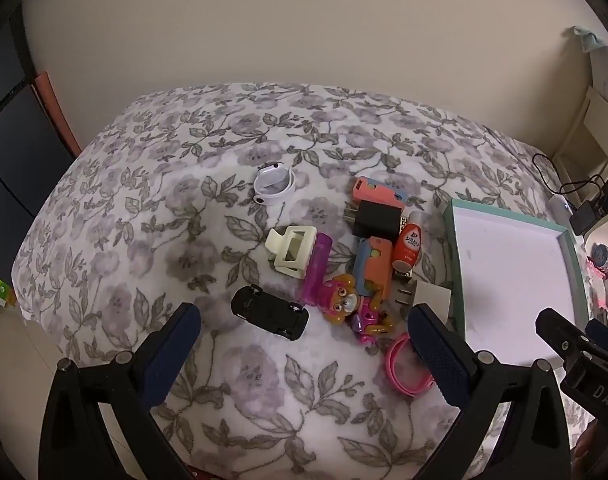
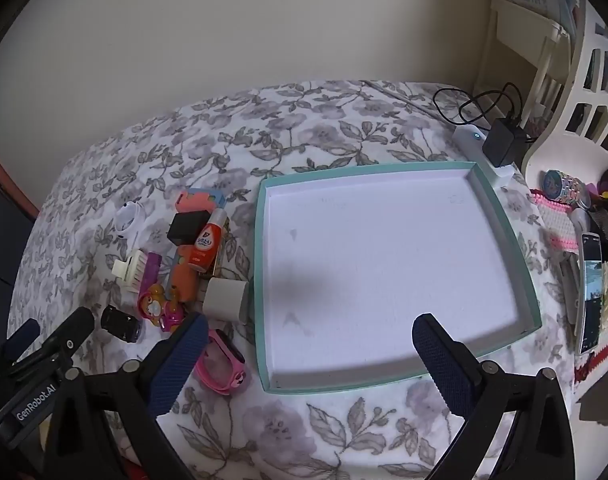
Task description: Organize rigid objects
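Your teal-rimmed tray (image 2: pixel 499 216) sits bare on the floral bedspread (image 2: pixel 304 420). Toys (image 1: pixel 345 300) crowd just left of it. Your left gripper (image 1: pixel 304 340) and right gripper (image 2: pixel 307 348) hover wide apart, holding nothing.

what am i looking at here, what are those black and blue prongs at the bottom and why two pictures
The prongs are the fingers of two hand-held claws; a person carries one in each hand, and each has a wide-angle camera looking along its fingers. One picture comes from the left claw, the other from the right claw. Both stand wide open and hold nothing. Below them is a flowered bedspread with a heap of small things: a black toy car, a cream hair clip, a pink puppy figure, a pink watch and an orange bottle. Beside the heap lies an empty teal-edged tray, probably meant for them.
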The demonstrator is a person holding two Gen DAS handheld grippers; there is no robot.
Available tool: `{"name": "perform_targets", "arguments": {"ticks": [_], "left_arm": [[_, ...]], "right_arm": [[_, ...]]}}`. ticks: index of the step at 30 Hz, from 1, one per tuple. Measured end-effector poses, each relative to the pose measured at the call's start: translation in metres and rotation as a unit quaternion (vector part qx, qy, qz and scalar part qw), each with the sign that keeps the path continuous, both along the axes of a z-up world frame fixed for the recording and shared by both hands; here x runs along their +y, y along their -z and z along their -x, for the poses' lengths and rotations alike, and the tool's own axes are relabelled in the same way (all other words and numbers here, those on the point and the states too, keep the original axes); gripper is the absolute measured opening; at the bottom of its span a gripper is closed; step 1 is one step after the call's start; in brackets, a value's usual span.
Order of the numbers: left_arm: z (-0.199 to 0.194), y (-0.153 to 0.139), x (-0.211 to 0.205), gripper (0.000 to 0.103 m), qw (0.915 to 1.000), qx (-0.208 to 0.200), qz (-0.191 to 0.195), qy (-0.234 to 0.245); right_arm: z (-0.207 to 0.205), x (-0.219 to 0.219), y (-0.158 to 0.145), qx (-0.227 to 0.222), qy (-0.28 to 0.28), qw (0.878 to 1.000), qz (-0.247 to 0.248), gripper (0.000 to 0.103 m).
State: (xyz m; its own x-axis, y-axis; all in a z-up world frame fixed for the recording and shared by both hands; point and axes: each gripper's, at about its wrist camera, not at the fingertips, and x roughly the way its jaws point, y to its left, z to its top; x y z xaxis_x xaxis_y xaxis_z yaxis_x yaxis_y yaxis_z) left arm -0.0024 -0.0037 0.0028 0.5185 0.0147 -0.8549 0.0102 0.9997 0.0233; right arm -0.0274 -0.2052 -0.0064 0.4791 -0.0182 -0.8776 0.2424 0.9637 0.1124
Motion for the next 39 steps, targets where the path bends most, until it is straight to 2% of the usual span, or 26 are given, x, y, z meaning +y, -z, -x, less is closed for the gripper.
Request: {"name": "perform_targets", "arguments": {"ticks": [39], "left_arm": [[0.0016, -0.0018, -0.002, 0.103, 1.0, -0.001, 0.005, 0.001]], "right_arm": [[0.0002, 0.0019, -0.0007, -0.005, -0.003, 1.0, 0.0, 0.103]]}}
